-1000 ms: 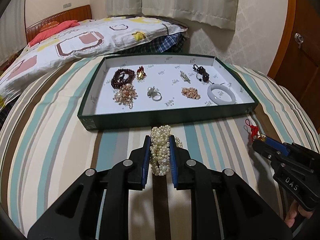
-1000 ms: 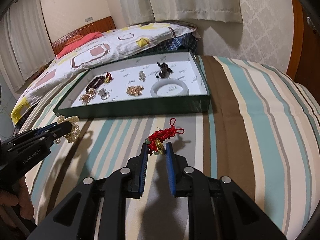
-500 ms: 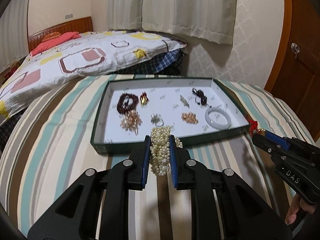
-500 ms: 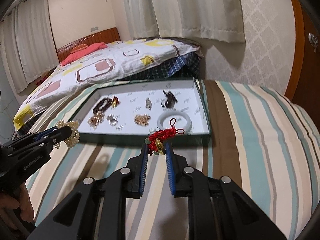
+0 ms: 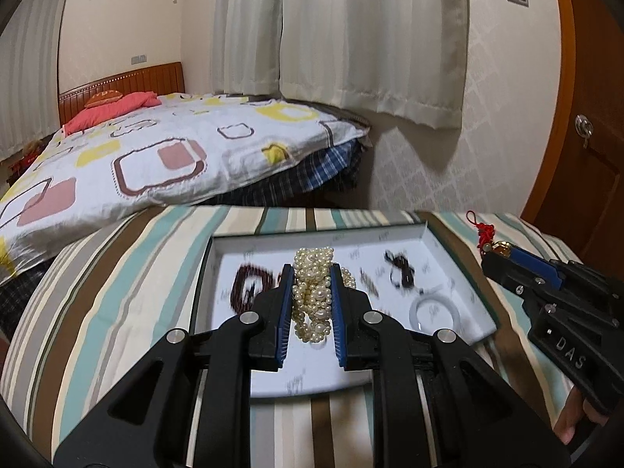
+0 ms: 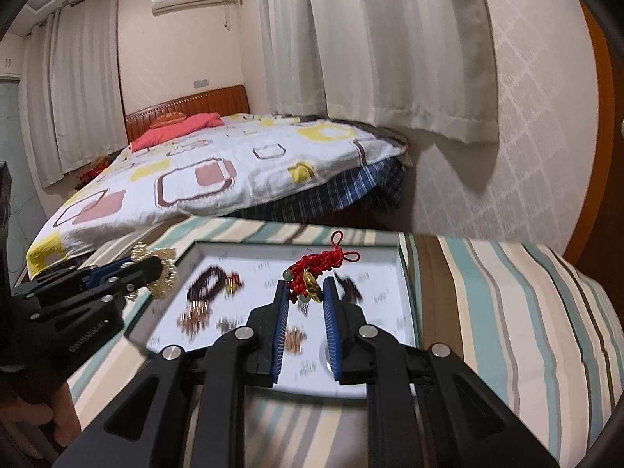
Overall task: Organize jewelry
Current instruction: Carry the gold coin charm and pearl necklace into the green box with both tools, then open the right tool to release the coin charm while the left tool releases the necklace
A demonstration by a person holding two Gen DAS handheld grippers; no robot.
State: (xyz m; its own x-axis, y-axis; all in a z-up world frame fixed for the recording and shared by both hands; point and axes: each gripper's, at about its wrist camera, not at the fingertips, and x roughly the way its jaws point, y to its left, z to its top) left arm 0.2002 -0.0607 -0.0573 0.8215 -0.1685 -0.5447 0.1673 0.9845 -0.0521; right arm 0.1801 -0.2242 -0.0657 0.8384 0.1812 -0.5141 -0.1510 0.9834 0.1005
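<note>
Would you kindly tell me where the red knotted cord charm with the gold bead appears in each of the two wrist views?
Left wrist view: red knotted cord charm sits at the right edge, at the tip of the right hand-held gripper.
Right wrist view: the charm is centre frame, pinched between the blue pads.
Shared landmark: the white-lined tray below it.

Left view: sat on the left tongs (image 5: 311, 292), faced forward and down, close above the white-lined, dark-rimmed shallow tray (image 5: 460, 261).
Right view: sat on the right tongs (image 6: 305, 304), aimed likewise.
Shared: the tray (image 6: 403, 273), the bed with patterned white quilt (image 5: 156, 156), each other's tongs.
</note>
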